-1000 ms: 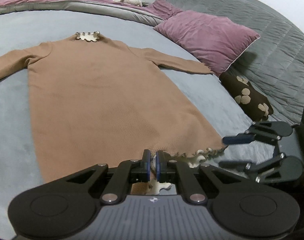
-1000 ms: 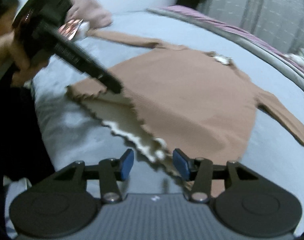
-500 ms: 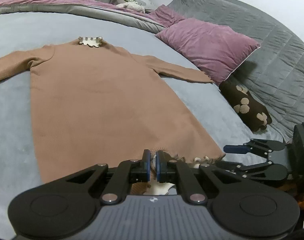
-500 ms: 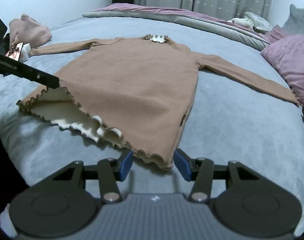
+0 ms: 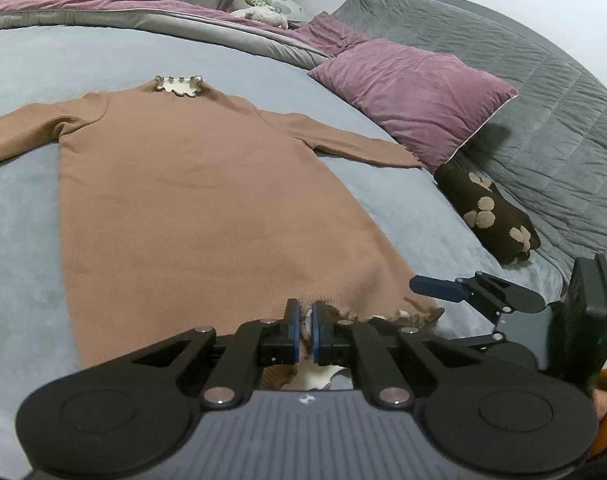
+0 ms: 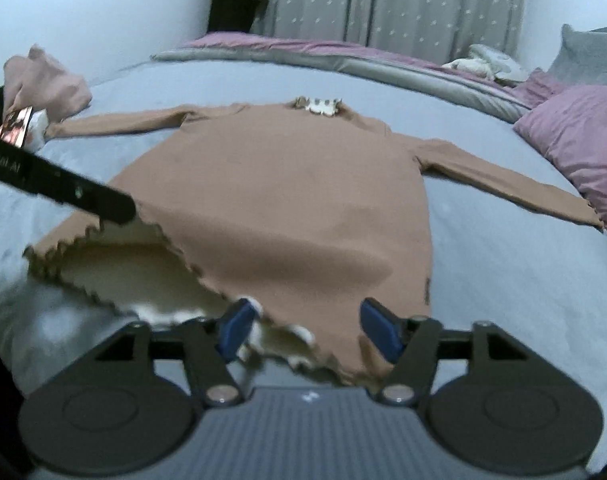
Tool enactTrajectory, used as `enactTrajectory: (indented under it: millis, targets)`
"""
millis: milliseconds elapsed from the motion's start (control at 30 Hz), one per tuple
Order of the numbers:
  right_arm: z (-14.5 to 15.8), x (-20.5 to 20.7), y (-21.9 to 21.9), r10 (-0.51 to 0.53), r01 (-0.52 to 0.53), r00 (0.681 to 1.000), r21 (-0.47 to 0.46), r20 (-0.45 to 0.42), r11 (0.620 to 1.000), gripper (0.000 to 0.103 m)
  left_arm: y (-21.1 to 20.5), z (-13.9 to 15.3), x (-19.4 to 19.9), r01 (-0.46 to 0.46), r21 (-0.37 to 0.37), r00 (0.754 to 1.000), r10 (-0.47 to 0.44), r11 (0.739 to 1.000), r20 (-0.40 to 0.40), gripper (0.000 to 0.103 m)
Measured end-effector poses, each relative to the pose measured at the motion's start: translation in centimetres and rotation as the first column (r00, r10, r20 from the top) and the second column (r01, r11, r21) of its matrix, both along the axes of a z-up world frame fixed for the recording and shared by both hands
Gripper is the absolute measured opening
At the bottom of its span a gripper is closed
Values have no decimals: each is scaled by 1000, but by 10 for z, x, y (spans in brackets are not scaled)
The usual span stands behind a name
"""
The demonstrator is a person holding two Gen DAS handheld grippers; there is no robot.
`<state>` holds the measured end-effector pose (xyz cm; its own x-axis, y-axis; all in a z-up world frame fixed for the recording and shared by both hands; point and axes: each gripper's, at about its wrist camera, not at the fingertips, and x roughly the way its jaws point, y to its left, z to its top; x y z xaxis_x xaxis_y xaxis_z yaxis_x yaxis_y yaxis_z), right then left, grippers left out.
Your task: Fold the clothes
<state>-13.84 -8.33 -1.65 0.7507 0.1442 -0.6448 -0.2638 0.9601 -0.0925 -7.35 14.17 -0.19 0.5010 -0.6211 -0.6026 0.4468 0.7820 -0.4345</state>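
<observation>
— Left gripper first: what are its blue pads doing?

— Low in the centre of its own frame, they are pressed together on the ruffled hem of the long-sleeved tan ribbed knit dress, with cream lining bunched between and below them.

— And the right gripper?

— Its blue fingers stand wide apart at the bottom of the right wrist frame, with the hem's other corner lying between them; nothing is clamped. In the left wrist frame it shows at the lower right, by the hem's right corner.

— Where does the dress lie?

— Spread front-up across the pale blue-grey bed cover, sleeves out to both sides, scalloped cream collar toward the top centre. In the right wrist frame the hem at lower left is lifted, showing cream inside.

— Anything else around?

— A mauve velvet pillow at upper right, a dark brown cushion with tan spots below it, a grey quilted headboard behind.
</observation>
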Motion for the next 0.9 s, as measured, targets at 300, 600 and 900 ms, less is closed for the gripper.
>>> enactTrajectory:
  millis: [300,600,900]
  targets:
    - [-8,3,-4,-124,130,989,-70,79,989,74,-1,-3,-5,8,1,1000,-8,1000,-1,5]
    - [-18,-3,-47,-247,255,966,-121,78,959,74,2,-9,-11,29,20,999,-28,999,-34,6]
    - [-13,-10,-77,-319,324,945,-83,66,942,62,45,1,-22,-192,71,976,198,979,-91,33]
